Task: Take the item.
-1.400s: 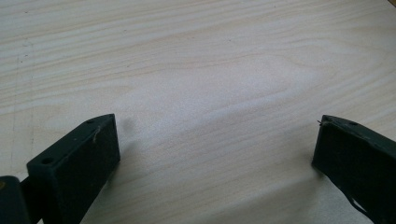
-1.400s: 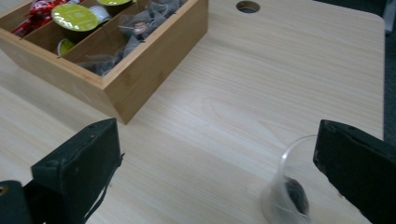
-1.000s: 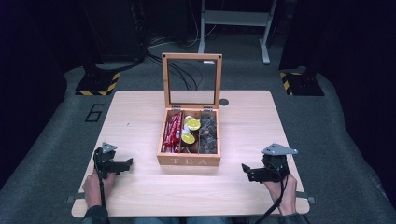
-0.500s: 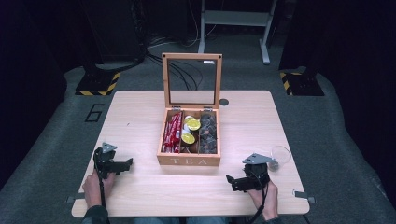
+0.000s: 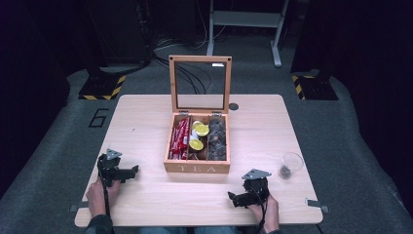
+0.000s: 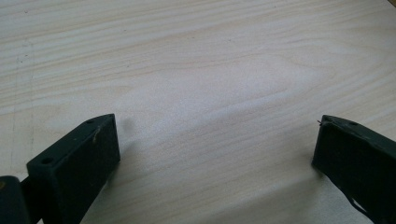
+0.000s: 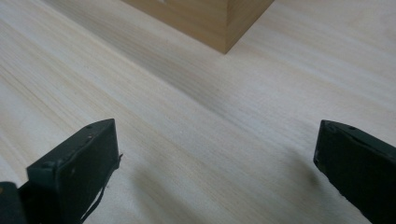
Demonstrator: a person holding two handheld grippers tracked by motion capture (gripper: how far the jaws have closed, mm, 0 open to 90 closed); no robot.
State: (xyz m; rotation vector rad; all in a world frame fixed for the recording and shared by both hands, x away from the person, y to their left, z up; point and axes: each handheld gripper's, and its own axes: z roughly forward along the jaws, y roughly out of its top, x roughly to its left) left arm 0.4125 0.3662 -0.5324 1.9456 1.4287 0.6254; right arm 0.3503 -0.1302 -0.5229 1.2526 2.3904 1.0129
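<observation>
Two grippers, left (image 5: 130, 171) and right (image 5: 235, 199); one tea box (image 5: 197, 168); one glass (image 5: 291, 164).

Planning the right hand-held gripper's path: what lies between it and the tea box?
Bare table. The right gripper view shows plain wood between the right hand-held gripper and the tea box corner.

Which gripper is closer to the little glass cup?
Right. The right gripper sits just left of the glass cup; the left gripper is far across the table, beyond the tea box.
</observation>
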